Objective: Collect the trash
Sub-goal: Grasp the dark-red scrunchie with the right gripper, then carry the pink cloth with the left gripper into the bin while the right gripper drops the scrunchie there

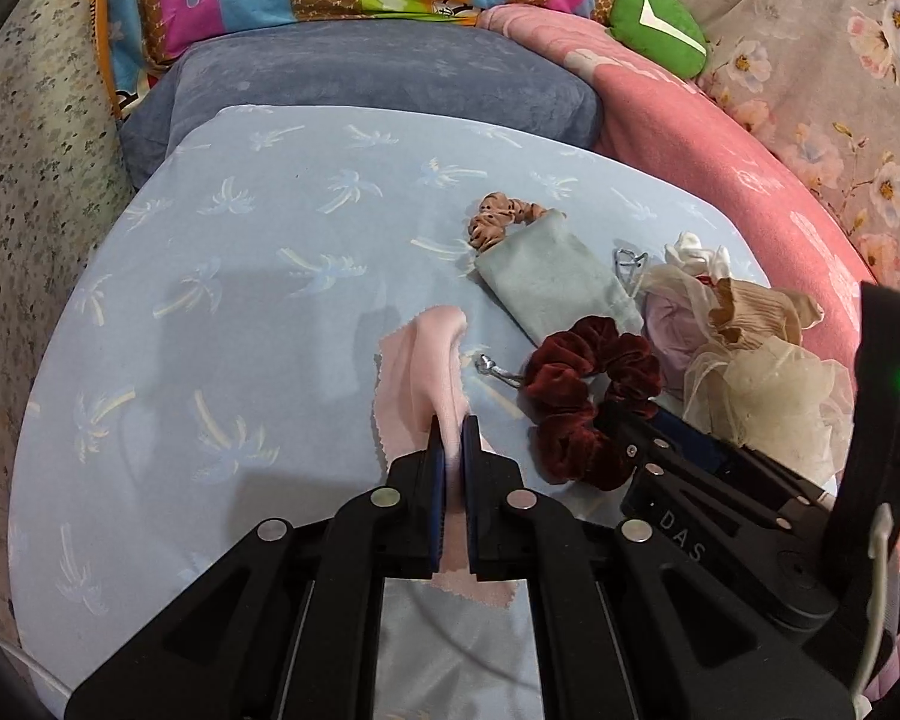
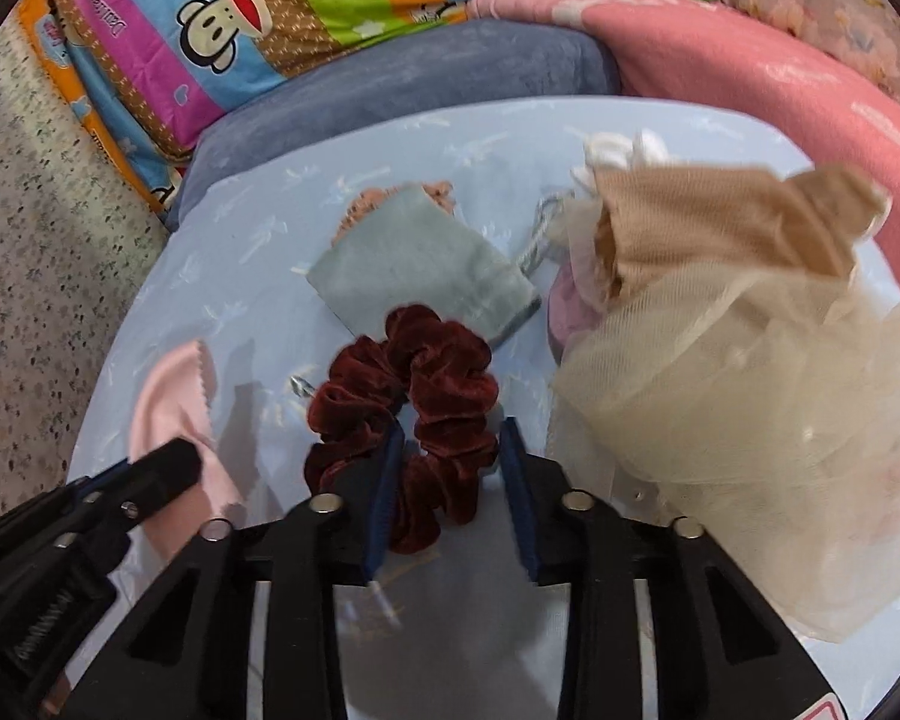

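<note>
The left gripper [image 1: 453, 426] is clamped tight on a pink cloth [image 1: 423, 372], its two blue pads pinching a fold of the fabric, with the rest of the cloth trailing forward onto the light blue sheet [image 1: 240, 300] and a short end showing behind the jaws. The right gripper [image 2: 453, 432] stands part-way open astride one side of a dark red velvet scrunchie [image 2: 408, 396]: the left finger sits inside the ring and touches it, while the right finger shows a narrow gap of sheet between pad and velvet, so the pads are not yet pressing from both sides. The scrunchie lies flat on the sheet, just right of the pink cloth. Beyond it lies a grey-green suede pouch [image 2: 426, 276], touching the scrunchie's far edge, with a silver cord [image 2: 540, 240] at its right corner and a brown patterned scrunchie [image 1: 498, 219] at its far end. To the right is a heap of cream tulle and beige fabric [image 2: 720, 330] over something lilac, partly blurred in the right wrist view. Around the sheet sit a blue-grey cushion [image 1: 360, 78], a pink blanket [image 1: 690, 126] and a striped cartoon quilt [image 2: 222, 30]
</note>
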Tool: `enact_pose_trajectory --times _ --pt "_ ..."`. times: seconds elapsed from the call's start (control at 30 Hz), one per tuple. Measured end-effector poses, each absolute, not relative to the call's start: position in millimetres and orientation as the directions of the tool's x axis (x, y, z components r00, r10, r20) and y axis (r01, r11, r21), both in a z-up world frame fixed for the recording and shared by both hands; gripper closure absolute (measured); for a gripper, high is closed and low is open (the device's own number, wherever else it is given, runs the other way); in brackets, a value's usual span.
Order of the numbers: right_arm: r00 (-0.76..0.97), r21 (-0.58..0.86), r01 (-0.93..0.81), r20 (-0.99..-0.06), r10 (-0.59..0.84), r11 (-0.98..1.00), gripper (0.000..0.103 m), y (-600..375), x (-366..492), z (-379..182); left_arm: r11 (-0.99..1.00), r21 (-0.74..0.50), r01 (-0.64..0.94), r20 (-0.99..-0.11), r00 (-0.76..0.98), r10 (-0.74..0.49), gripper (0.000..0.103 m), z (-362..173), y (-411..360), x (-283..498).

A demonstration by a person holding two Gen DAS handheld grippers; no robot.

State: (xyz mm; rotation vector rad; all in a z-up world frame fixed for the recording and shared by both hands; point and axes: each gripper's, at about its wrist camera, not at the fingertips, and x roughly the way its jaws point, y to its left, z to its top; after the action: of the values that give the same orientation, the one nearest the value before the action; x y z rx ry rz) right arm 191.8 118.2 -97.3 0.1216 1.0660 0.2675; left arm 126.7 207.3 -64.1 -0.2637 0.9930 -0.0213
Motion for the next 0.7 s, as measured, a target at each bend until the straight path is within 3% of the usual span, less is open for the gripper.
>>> enact_pose_trajectory --times 0.1,0.4,0.7 --pt "0.468 0.241 -0.166 -0.834 0.292 0.956 0.088 115.6 183.8 -88.5 0.968 -0.232 -0.099 -0.822 0.552 -0.14 0.098 -60.4 206.1 124.4" --pt "0.6 0.271 -0.191 -0.728 0.331 0.943 0.088 87.2 141.8 -12.3 0.974 -0.227 -0.02 -0.781 0.6 -0.169 0.098 -27.5 167.9 111.0" --pt "0.714 0.275 -0.081 -0.655 0.248 0.958 0.088 2.2 103.4 45.4 0.97 -0.21 0.118 -0.736 0.634 -0.237 0.098 9.0 96.6 94.1"
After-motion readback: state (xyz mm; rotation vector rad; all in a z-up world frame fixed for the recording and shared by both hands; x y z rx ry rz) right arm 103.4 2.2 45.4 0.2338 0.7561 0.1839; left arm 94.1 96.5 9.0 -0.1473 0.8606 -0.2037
